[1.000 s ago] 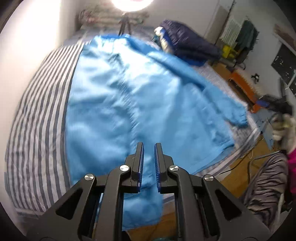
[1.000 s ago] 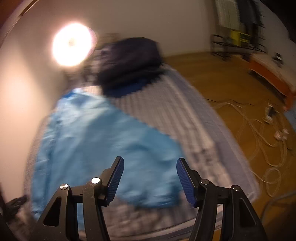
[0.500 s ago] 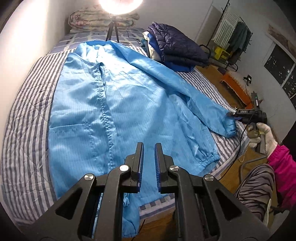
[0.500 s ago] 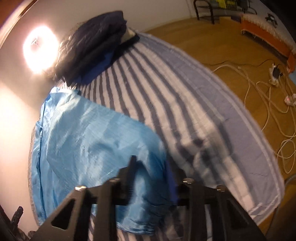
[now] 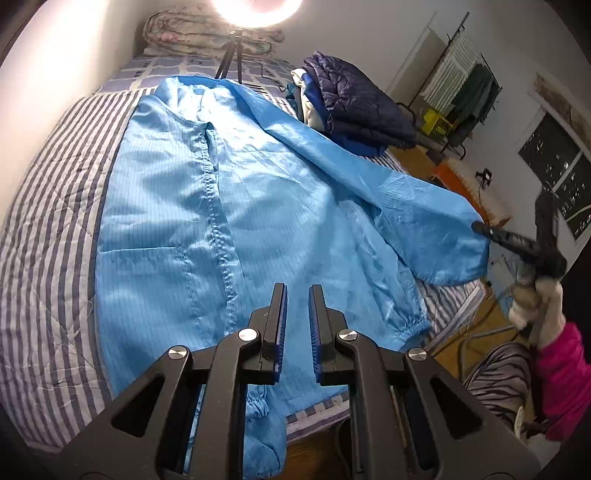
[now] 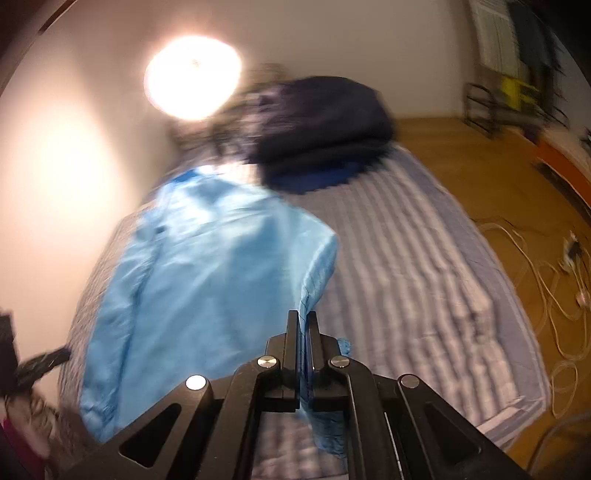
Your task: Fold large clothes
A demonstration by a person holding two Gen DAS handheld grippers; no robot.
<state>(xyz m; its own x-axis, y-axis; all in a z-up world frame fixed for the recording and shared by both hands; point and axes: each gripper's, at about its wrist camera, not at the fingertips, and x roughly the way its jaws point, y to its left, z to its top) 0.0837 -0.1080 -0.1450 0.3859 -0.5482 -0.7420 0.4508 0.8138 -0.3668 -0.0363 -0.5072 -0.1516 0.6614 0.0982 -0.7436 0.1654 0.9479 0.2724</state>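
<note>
A large light-blue coat (image 5: 229,206) lies spread front-up on the striped bed (image 5: 48,221). My left gripper (image 5: 297,306) hovers over its lower hem. Its jaws stand nearly together with a narrow gap, and nothing is pinched between them. One sleeve's cuff (image 5: 258,402) hangs off the bed edge below it. My right gripper (image 6: 303,317) is shut on the end of the other sleeve (image 6: 317,266). In the left wrist view that sleeve (image 5: 436,221) is raised off the bed, with the right gripper (image 5: 478,226) at its cuff and a gloved hand (image 5: 535,299) behind.
A pile with a dark navy puffer jacket (image 5: 362,107) sits at the bed's far right corner. A ring lamp on a tripod (image 5: 255,7) and a folded quilt (image 5: 207,29) stand at the head. Cables (image 6: 546,280) lie on the wooden floor; a clothes rack (image 5: 461,85) is beyond.
The right gripper's jaws went from wide open to shut on the sleeve end, and the sleeve has come up off the bed. The left gripper shifted a little and kept its narrow gap.
</note>
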